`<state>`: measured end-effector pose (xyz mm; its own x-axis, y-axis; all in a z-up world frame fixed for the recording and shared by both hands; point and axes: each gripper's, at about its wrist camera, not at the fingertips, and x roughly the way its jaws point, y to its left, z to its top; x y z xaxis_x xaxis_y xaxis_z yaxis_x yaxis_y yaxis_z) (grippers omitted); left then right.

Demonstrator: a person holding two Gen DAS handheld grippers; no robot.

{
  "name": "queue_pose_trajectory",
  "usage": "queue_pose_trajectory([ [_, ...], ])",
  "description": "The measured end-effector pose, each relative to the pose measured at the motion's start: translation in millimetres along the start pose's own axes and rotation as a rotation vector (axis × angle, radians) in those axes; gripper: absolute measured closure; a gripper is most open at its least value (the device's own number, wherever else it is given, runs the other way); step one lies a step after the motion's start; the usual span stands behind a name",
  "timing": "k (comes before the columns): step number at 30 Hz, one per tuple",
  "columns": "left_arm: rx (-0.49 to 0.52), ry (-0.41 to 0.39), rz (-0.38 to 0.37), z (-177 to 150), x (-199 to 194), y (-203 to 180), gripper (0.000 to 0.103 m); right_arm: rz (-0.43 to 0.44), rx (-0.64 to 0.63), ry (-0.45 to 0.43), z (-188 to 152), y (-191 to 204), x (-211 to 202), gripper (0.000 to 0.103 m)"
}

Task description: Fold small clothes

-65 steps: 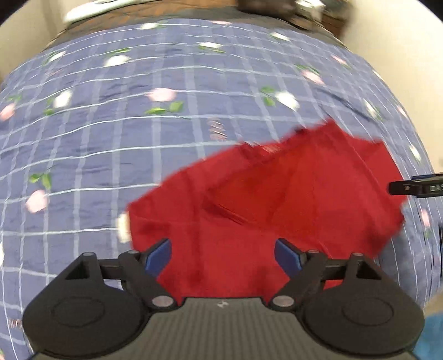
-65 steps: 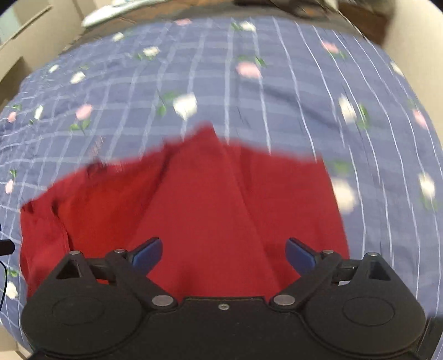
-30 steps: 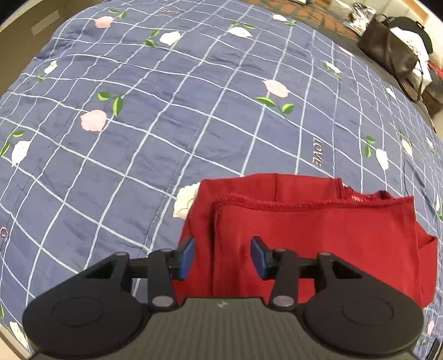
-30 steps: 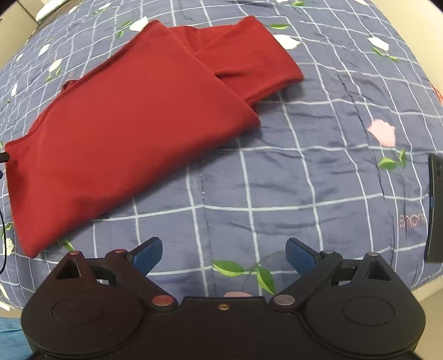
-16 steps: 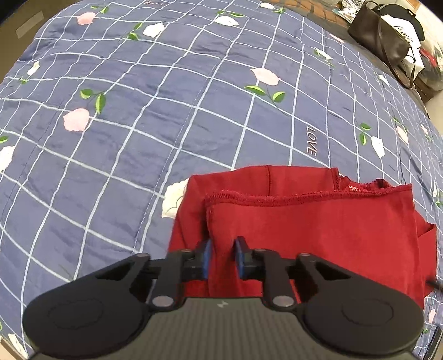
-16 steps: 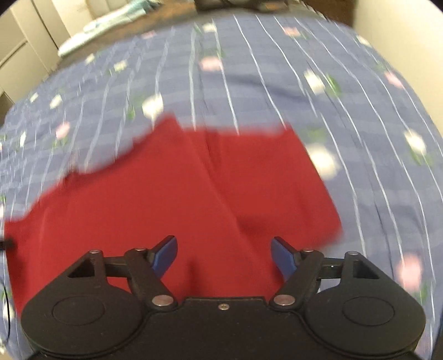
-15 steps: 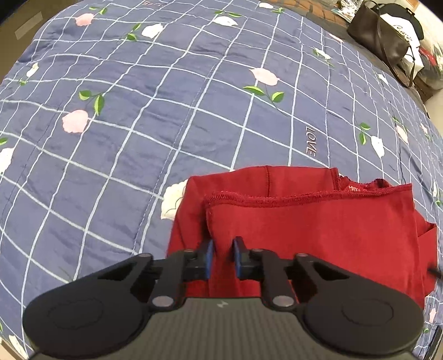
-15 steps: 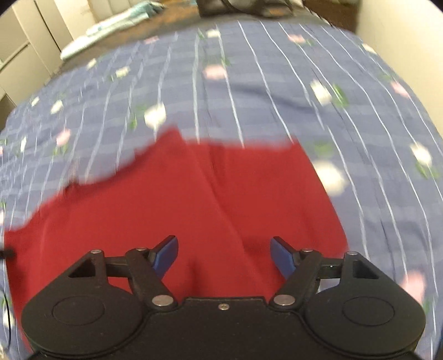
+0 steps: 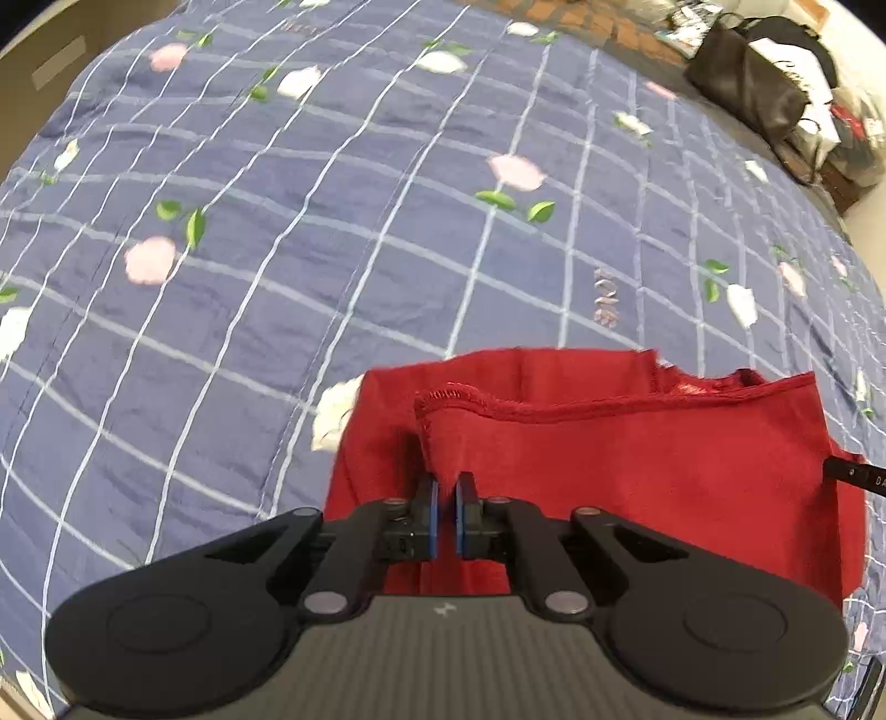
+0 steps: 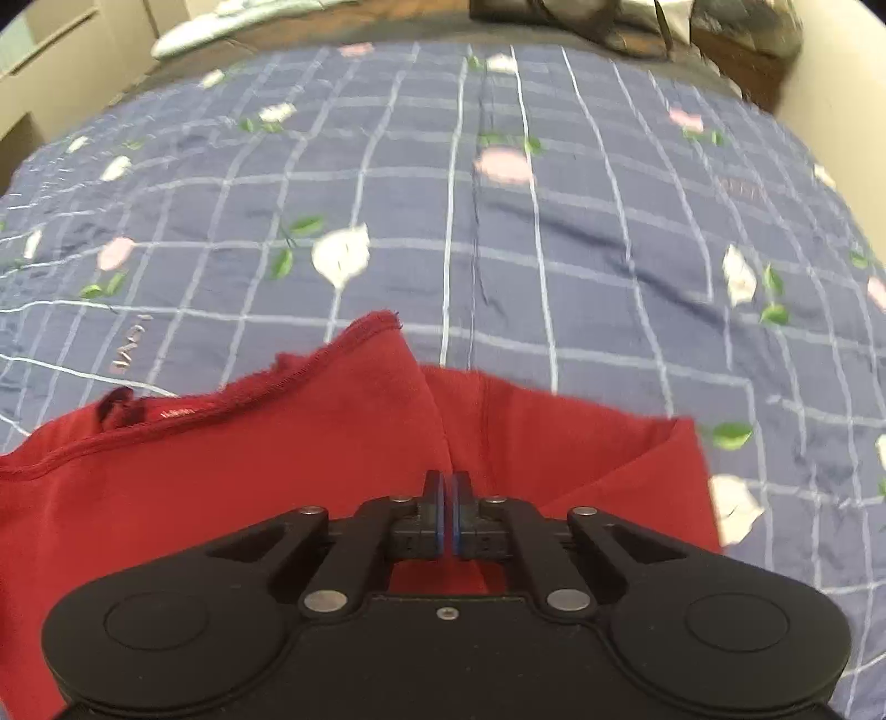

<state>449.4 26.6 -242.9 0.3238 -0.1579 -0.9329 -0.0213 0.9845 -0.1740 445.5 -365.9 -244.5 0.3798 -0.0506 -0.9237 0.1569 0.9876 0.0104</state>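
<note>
A red garment (image 9: 637,459) lies folded on the blue checked bedspread (image 9: 332,232). In the left wrist view my left gripper (image 9: 446,487) is shut on the near left corner of its upper layer, below the stitched hem (image 9: 498,407). In the right wrist view the same red garment (image 10: 249,476) fills the lower left, and my right gripper (image 10: 447,490) is shut on the edge of its top layer. A lower layer (image 10: 581,437) spreads out to the right. The tip of the other gripper (image 9: 858,473) shows at the garment's right edge.
The bedspread (image 10: 554,221) with flower prints stretches far ahead in both views. A dark bag (image 9: 753,94) and clutter sit beyond the bed's far right corner. A pale cloth (image 10: 232,22) lies past the far edge, with cabinet fronts (image 10: 50,83) at left.
Both grippers have closed onto the red garment; the left went from half shut to pinching the hem corner, and the right swung back over the cloth and clamped its top layer.
</note>
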Motion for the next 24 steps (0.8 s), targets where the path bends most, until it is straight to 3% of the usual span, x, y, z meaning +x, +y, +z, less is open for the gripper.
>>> queue_pose_trajectory([
  [5,0.065,-0.058,-0.004,7,-10,-19,0.098,-0.027,0.030,-0.064,6,-21,-25,0.102],
  [11,0.088,-0.023,0.053,21,12,-29,0.098,-0.054,0.104,0.003,5,-36,-10,0.101],
  [14,0.092,0.034,0.091,23,22,-29,0.095,-0.023,0.143,-0.004,5,-35,-12,0.086],
  [17,0.038,0.039,0.085,21,17,-22,0.077,-0.016,0.137,-0.027,-4,-32,-26,0.070],
  [19,0.008,0.020,0.090,17,9,-18,0.039,-0.021,0.120,-0.030,-11,-32,-35,0.054],
  [21,-0.007,-0.010,0.118,10,-3,-17,0.030,-0.024,0.112,-0.035,-23,-32,-47,0.039],
  [24,-0.028,-0.014,0.158,-4,-20,-18,0.015,-0.015,0.128,-0.049,-46,-37,-71,0.026],
])
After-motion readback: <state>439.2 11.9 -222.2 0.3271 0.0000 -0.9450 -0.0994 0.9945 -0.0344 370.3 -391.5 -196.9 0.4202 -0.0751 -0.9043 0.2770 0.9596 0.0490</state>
